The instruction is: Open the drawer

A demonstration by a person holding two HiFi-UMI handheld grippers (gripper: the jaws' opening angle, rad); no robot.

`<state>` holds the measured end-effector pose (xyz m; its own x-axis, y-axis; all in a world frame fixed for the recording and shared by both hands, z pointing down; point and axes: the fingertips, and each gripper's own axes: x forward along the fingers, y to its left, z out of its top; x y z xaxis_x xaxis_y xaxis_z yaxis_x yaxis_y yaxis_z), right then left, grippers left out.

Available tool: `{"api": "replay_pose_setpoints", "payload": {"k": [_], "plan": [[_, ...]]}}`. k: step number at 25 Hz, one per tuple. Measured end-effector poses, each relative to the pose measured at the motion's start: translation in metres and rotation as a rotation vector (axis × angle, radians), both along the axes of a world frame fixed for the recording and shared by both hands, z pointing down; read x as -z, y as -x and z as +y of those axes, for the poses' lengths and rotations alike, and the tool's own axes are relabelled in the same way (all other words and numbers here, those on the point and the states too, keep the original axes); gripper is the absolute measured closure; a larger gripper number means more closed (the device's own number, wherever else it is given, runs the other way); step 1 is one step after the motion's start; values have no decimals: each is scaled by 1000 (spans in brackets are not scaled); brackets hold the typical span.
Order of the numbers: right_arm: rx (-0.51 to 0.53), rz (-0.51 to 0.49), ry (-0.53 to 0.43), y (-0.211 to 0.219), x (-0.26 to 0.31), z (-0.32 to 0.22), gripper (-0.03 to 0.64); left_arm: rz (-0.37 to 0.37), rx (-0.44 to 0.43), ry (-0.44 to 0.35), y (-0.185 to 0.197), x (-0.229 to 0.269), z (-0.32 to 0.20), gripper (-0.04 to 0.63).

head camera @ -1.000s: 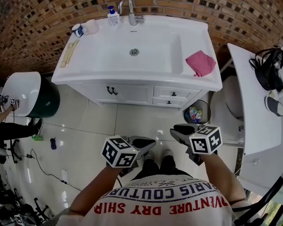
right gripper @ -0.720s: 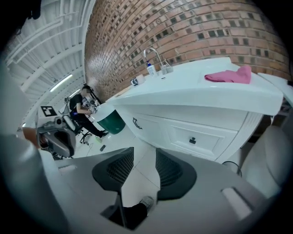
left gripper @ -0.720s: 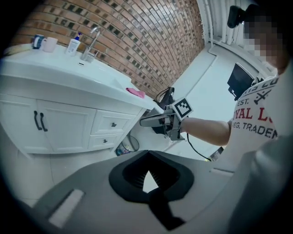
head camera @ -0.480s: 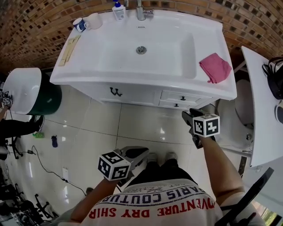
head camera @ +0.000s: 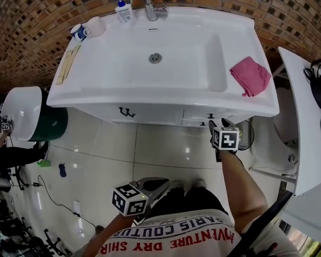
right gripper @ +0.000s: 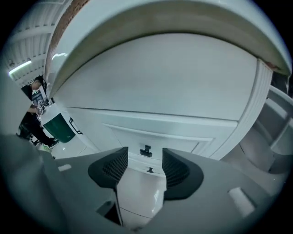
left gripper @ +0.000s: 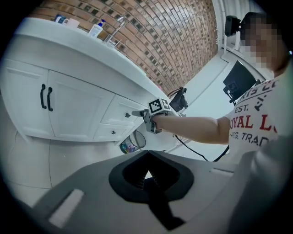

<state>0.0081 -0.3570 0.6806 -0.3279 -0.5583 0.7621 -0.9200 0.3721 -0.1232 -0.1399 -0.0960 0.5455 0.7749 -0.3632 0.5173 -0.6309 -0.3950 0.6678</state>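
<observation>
Against the vanity (head camera: pixel 150 114), the right-hand drawer (right gripper: pixel 158 135) is sitting flush and shut. The right gripper (head camera: pixel 217 122) is now hovering just before it, having dropped and swung in from mid-floor. Its jaws have just been opening and are standing wide, framing the knob (right gripper: pixel 145 151) without touching it, which suggests a grasp is being prepared. The left gripper (left gripper: pixel 147 176) is hanging lower than before, fingers together, empty.

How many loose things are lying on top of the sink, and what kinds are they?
Cups: 2 (blue-and-white mug, white cup)
Soap pump bottle: 1
Pink cloth: 1
Tan flat strip, too small to identify: 1
Total: 5, not counting the faucet
</observation>
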Motion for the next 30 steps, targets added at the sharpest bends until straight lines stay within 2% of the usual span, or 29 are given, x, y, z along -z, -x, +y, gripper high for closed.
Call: {"api": "replay_pose_setpoints", "payload": {"k": [10,12,16,19,30], "plan": [[-112,-29,31,11,-50,-16,399,-8,-2,57,4,-53,13,614],[-140,-38,36,10,-53,-20,436,-3,-4,55,4,-55,11,614],[-151,-45,44,14,-58,-23,436,-5,9,35,5,-57,6,614],[-157,-33,51,13,-60,-23,477,-14,33,30,9,-57,5,614],[-163,-12,74,13,-59,-22,489,-48,54,22,12,-42,7,614]]}}
